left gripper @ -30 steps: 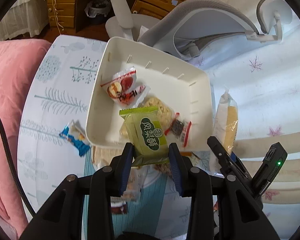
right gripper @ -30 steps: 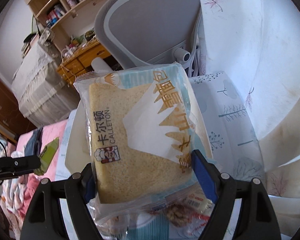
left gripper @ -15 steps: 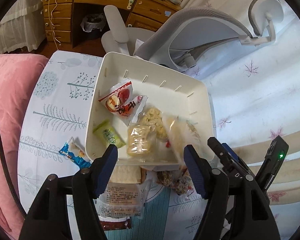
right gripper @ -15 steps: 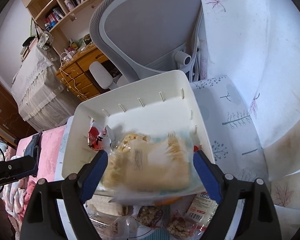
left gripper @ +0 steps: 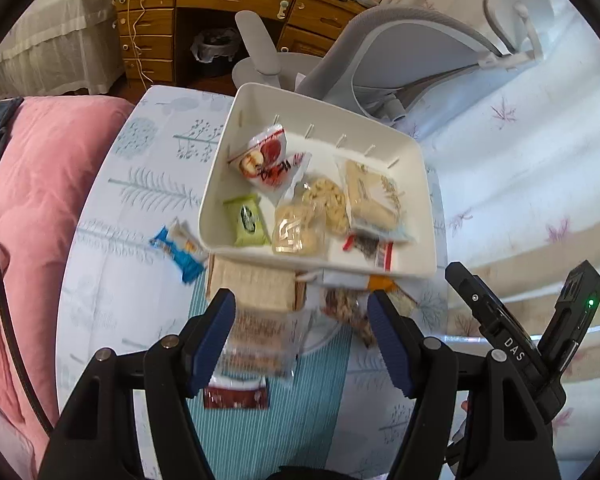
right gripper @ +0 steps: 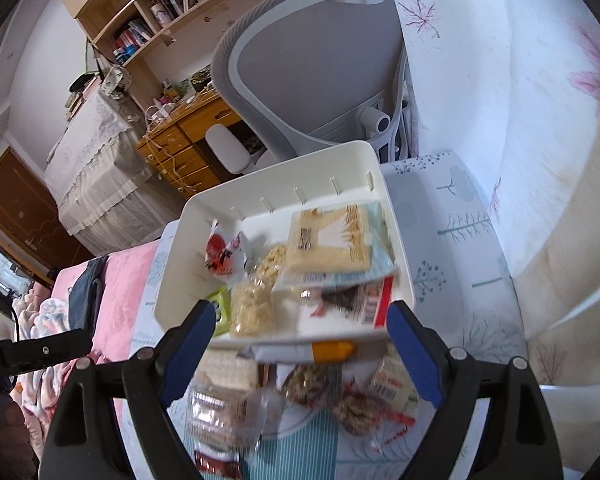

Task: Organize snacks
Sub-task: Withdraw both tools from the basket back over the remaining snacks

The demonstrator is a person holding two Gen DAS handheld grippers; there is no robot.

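Note:
A white bin (left gripper: 416, 160) (right gripper: 276, 184) on the small table holds several snack packs: a green pastry pack (left gripper: 246, 220) (right gripper: 220, 310), a large yellow cake pack (left gripper: 374, 196) (right gripper: 332, 240), a red pack (left gripper: 266, 156) and clear packs of biscuits (left gripper: 296, 228). Loose snacks lie in front of the bin: a cracker pack (left gripper: 254, 284), a clear pack (left gripper: 262, 338) (right gripper: 224, 412), nut bars (left gripper: 346, 306) (right gripper: 356, 404) and a blue pack (left gripper: 180, 246). My left gripper (left gripper: 302, 340) and right gripper (right gripper: 298, 356) are both open and empty, above these loose snacks.
A grey office chair (left gripper: 412, 52) (right gripper: 312, 64) stands right behind the table. A pink bed (left gripper: 28, 184) lies on the left and a pale flowered cover (left gripper: 540, 152) on the right. A wooden desk (left gripper: 228, 4) is further back. The right gripper's body (left gripper: 512, 336) shows at the left view's lower right.
Both grippers opened: the green pastry pack and the yellow cake pack dropped into the bin. Both grippers then drew back over the loose snacks in front of it.

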